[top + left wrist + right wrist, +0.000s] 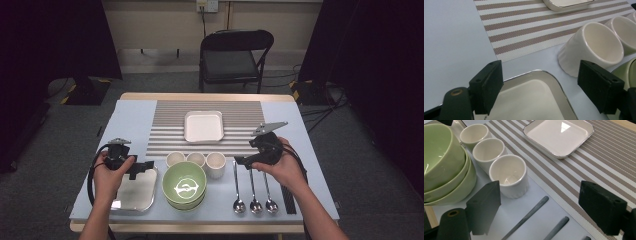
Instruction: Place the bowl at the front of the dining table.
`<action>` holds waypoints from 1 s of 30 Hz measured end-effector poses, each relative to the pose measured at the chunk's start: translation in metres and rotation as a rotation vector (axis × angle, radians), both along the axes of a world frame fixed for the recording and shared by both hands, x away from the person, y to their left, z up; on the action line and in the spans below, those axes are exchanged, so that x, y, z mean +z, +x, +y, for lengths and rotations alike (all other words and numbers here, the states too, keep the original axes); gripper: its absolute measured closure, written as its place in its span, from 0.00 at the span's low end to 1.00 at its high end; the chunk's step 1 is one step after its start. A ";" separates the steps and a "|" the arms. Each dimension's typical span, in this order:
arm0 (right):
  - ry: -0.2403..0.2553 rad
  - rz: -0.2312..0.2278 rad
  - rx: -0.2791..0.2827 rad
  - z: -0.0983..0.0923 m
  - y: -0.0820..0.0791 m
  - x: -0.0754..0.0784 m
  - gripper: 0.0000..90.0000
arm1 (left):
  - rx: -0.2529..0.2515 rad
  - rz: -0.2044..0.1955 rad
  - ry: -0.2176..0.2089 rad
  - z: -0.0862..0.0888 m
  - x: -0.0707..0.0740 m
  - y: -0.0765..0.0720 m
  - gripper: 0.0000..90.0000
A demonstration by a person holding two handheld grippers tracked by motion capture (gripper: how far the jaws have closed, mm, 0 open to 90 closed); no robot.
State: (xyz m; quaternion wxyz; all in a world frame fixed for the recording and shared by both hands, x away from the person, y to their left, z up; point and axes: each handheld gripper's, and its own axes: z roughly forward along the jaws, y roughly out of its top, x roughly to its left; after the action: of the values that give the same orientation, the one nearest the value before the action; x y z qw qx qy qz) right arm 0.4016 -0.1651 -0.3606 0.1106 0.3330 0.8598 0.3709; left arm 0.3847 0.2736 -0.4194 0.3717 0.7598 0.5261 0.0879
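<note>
Steel tray (536,100) under open left fingers (486,87) | spoon handles (529,216) between open right fingers (484,207)

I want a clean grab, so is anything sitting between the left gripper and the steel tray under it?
Nothing visible. The left gripper is open right over the steel tray's near corner; the closest cup stands off to the side.

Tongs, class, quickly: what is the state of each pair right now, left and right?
Left tongs: open, holding nothing, above the metal tray.
Right tongs: open, holding nothing, above the spoon handles.
</note>
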 end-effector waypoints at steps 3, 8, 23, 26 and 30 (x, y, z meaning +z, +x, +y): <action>-0.002 -0.002 0.006 0.003 0.000 0.000 0.19 | -0.001 -0.004 0.000 0.000 0.000 0.000 0.23; 0.001 -0.006 0.023 0.010 0.001 0.002 0.19 | -0.001 -0.006 -0.003 0.000 0.001 -0.001 0.23; 0.000 0.001 0.053 0.028 0.000 0.002 0.19 | -0.015 -0.009 0.001 -0.002 0.002 -0.001 0.23; 0.002 0.004 0.062 0.032 0.001 0.003 0.19 | -0.014 -0.008 -0.003 -0.002 0.002 -0.001 0.23; 0.005 0.005 0.067 0.036 0.000 0.002 0.19 | -0.013 -0.012 0.002 -0.002 0.003 -0.002 0.23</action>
State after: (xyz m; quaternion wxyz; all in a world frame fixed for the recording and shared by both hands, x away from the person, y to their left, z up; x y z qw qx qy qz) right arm 0.4018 -0.1294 -0.3584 0.0953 0.3054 0.8697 0.3758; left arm 0.3829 0.2720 -0.4169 0.3748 0.7630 0.5188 0.0905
